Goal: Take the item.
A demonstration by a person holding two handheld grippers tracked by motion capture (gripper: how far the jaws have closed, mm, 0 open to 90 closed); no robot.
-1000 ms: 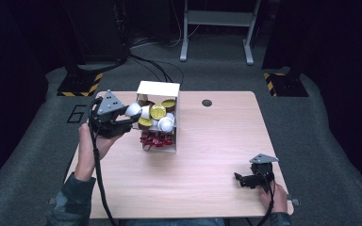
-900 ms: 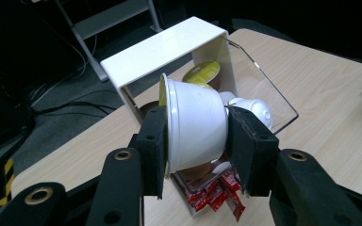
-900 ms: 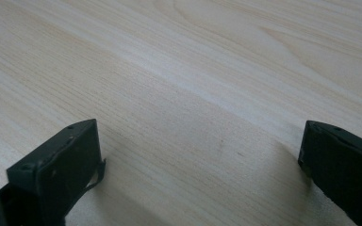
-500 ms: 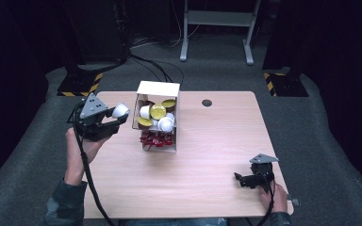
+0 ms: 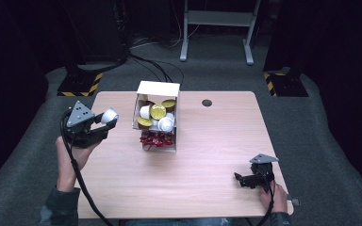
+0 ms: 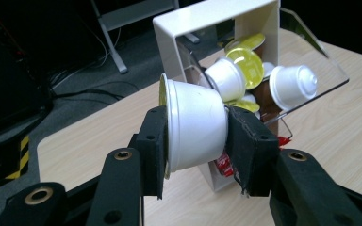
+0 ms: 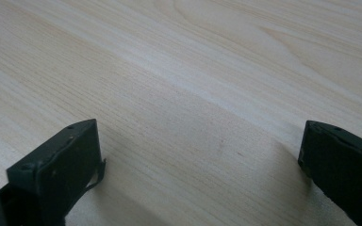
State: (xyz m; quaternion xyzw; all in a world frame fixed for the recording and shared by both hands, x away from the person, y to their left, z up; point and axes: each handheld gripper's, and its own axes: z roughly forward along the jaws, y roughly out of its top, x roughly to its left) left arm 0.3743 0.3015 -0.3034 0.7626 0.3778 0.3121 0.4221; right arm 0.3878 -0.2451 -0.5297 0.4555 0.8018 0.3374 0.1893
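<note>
- Capsules, small coffee pods with foil lids, were our business; most sat heaped in the white dispenser box [image 5: 158, 89], which stood well ahead of the left jaws, tilted with its open face toward us.
- We took that box for stiff and light, likely to slide on the smooth wooden table [image 5: 207, 141] if nudged, so we judged it no place to push against.
- Our left gripper [image 6: 195, 141] pinched one white capsule [image 6: 193, 125] crosswise, one jaw behind its flanged rim, the other against its narrow end.
- That capsule lay on its side between the jaws, its yellow-edged lid facing away to one side, clear of the table and apart from the box.
- We judged it featherlight, thin-walled and a little slick, apt to dent under hard squeezing; a hold just behind the rim seemed safest.
- Loose white capsules [image 6: 292, 87] and yellow-lidded capsules [image 6: 247, 66] in the box looked ready to roll, so we would take each by its tapered wall.
- Red packets [image 5: 156, 139] lay at the foot of the box; we could not tell what they were.
- Our right gripper [image 7: 200, 155] had its jaws spread wide over bare wood, holding nothing.
</note>
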